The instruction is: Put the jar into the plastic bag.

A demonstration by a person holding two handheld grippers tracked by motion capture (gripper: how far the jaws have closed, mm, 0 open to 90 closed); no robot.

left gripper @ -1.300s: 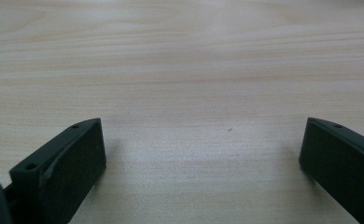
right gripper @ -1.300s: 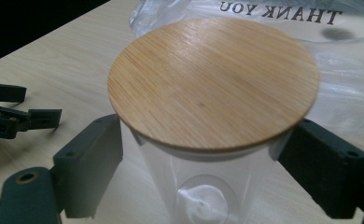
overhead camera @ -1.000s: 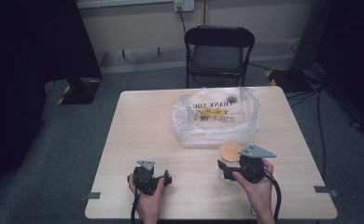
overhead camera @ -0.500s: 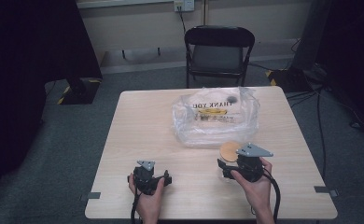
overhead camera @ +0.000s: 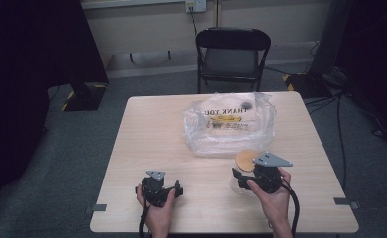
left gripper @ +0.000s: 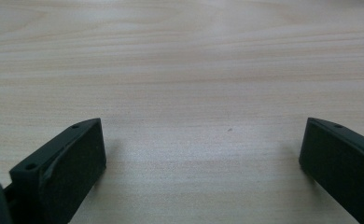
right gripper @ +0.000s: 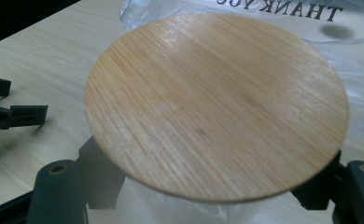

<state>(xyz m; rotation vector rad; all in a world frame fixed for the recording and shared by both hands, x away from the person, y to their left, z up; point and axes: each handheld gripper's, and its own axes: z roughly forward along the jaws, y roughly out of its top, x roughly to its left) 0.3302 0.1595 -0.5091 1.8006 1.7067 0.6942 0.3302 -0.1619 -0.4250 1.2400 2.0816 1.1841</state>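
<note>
Nothing visibly moved, right tool [right gripper: 208, 186] pinching wooden-lidded jar [right gripper: 217, 102], left tool [left gripper: 201, 158] spread, bag [overhead camera: 228, 124] reading "THANK YOU"

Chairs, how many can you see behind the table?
1. A black folding chair stands on the floor past the far edge of the table, facing it. The dark areas at both sides might hide more.

A light wood-grain surface [overhead camera: 147, 134] is set on grey carpet [overhead camera: 72, 163]. Beyond its far edge a black folding chair [overhead camera: 232, 54] is placed against a pale wall [overhead camera: 142, 25], where a power outlet [overhead camera: 195, 5] is mounted. Dark curtains [overhead camera: 28, 59] are hung at the left, and cables [overhead camera: 348, 109] are strewn on the floor at the right.
</note>
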